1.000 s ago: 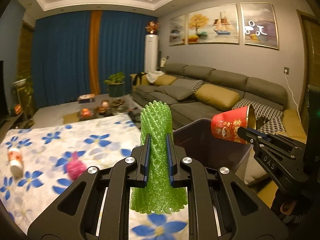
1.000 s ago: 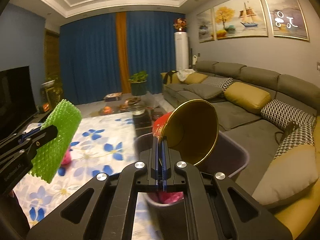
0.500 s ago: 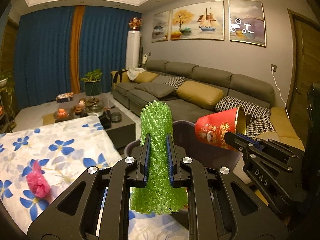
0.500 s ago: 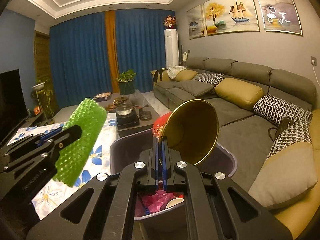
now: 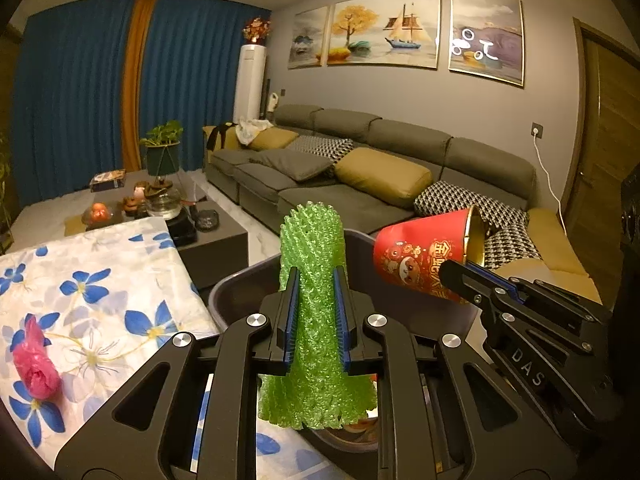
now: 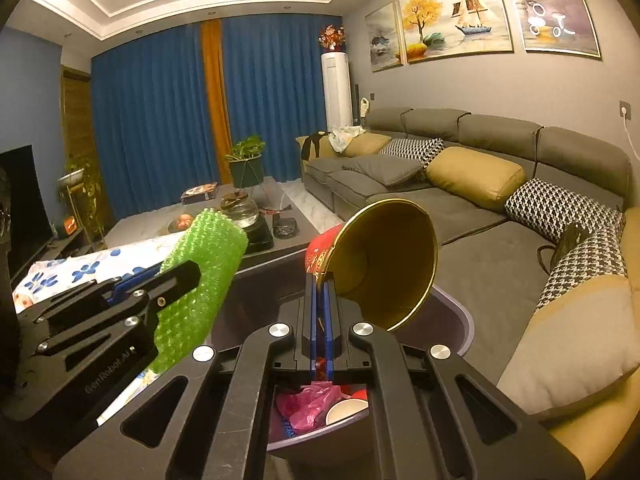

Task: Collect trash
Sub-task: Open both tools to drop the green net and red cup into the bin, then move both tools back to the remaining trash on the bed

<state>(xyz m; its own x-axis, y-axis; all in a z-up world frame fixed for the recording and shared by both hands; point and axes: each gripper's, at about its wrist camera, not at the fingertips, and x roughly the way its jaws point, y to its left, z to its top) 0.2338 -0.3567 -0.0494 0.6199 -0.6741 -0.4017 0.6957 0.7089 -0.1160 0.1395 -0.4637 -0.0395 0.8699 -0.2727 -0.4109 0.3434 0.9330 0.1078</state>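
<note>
My left gripper [image 5: 314, 312] is shut on a green foam net sleeve [image 5: 312, 248], which stands upright between the pads above the near rim of a dark purple bin [image 5: 236, 292]. My right gripper [image 6: 320, 292] is shut on the rim of a red paper cup with a gold inside [image 6: 384, 264], tipped on its side over the bin [image 6: 456, 320]. In the left wrist view the cup [image 5: 420, 256] hangs just right of the sleeve. In the right wrist view the sleeve [image 6: 204, 264] is at the left. Pink plastic [image 6: 312, 400] and a white cup [image 6: 344, 412] lie in the bin.
A table with a blue-flowered cloth [image 5: 100, 280] is at the left, with a crumpled pink bag [image 5: 36, 368] on it. Beyond it stands a dark coffee table [image 5: 216, 240] with a teapot and fruit. A grey sofa [image 5: 360, 184] with cushions runs along the right.
My left gripper has carried the green sleeve to the right, from above the flowered table to above the bin. The right gripper and its cup have moved slightly, further over the bin.
</note>
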